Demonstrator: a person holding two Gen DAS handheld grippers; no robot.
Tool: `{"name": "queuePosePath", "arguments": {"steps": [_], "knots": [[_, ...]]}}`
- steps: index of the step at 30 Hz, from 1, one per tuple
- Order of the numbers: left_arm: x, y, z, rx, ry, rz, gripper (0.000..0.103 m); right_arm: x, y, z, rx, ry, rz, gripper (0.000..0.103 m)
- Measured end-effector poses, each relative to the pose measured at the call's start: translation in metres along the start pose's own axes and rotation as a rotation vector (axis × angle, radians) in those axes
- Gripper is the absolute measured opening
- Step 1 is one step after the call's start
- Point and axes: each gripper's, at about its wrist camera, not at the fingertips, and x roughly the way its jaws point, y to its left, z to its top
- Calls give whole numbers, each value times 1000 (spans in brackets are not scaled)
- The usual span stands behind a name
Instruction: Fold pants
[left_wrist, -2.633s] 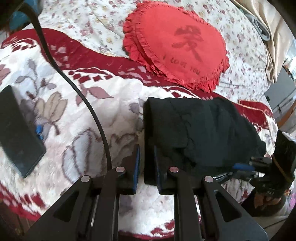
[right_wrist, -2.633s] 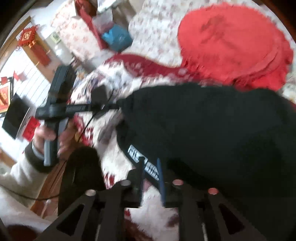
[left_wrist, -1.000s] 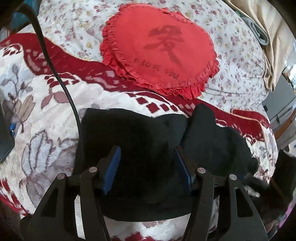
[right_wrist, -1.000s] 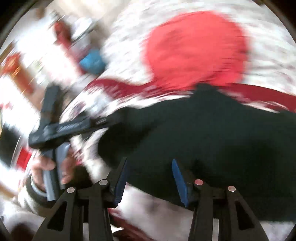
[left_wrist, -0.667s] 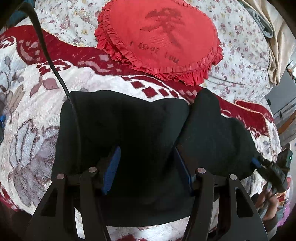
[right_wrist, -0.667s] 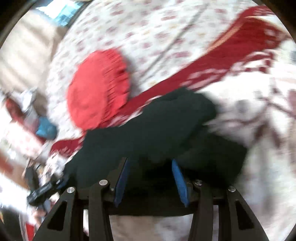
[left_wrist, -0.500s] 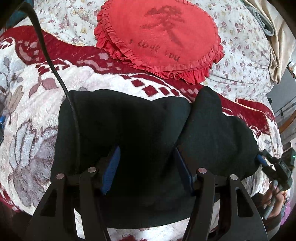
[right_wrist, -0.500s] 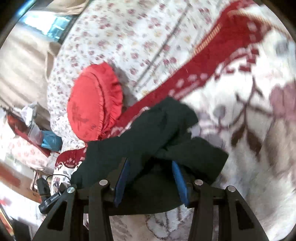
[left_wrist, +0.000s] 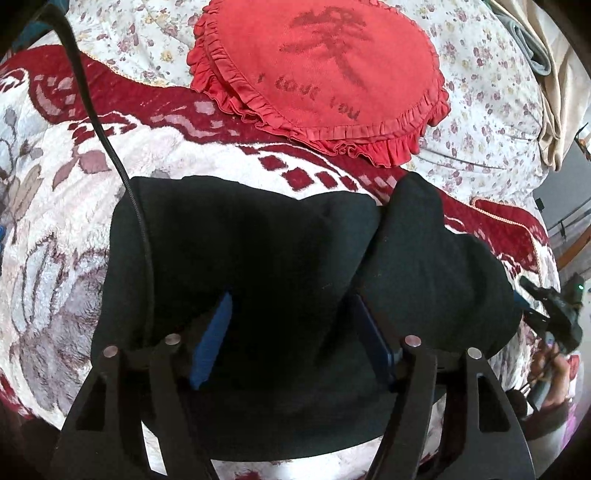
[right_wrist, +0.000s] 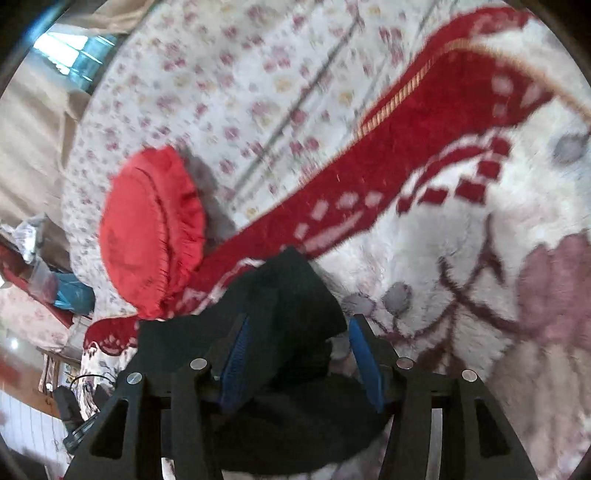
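Pants: black, bunched into a thick folded bundle with a raised hump on its right part, lying on the blanket near the bed's front edge; seen also from the right wrist.

Left gripper: jaws spread wide, released, blue pads either side of the bundle's near part, gripping nothing.

Right gripper: jaws likewise apart, straddling the bundle's end, nothing clamped. It shows too at the left view's right edge.

Blanket: white plush, red border, grey-mauve flowers.

Cushion: red, round, frilled, lettered, on the floral sheet beyond the pants, apart from them.

Cable: black, crossing the blanket onto the bundle's left edge.
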Motion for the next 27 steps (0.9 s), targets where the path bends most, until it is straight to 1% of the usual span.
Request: {"name": "queuePosePath", "arguments": {"steps": [1,3,4,5,6,8,11,14,16,18,21,23,24,25,27], "knots": [[0,0,0,2,0,3,68,11,-2,1,5,21,18,52],[1,-1,0,7,3,6,68,19,0,1,-10,11,36,51],[2,-2,1,10,5,8,68,20,2,1,-24,-7,38,37],[2,-2,1,11,6,10,68,19,4,2,-27,-17,48,13],[2,-2,1,11,4,10,68,17,7,2,-21,-24,63,9],[2,-1,2,4,5,2,68,-1,20,4,-46,-76,90,9],[1,3,2,-13,7,-21,68,-40,47,3,-111,-138,141,8],[-1,7,3,-32,11,-42,68,-82,69,-9,-168,-176,153,7],[-3,9,3,-46,14,-50,68,-99,69,-20,-166,-182,143,7],[-3,9,3,-52,17,-52,68,-102,57,-28,-134,-164,126,7],[-3,8,2,-45,18,-46,68,-86,22,-38,-56,-105,47,7],[-3,7,1,-42,19,-38,68,-74,11,-41,-59,-64,-8,7],[-3,6,1,-41,20,-36,68,-71,8,-42,-53,-52,-18,7],[-3,6,1,-39,20,-34,68,-67,5,-43,-37,-39,-1,9],[-2,5,1,-35,23,-28,68,-64,2,-43,-15,-46,23,29]]}}
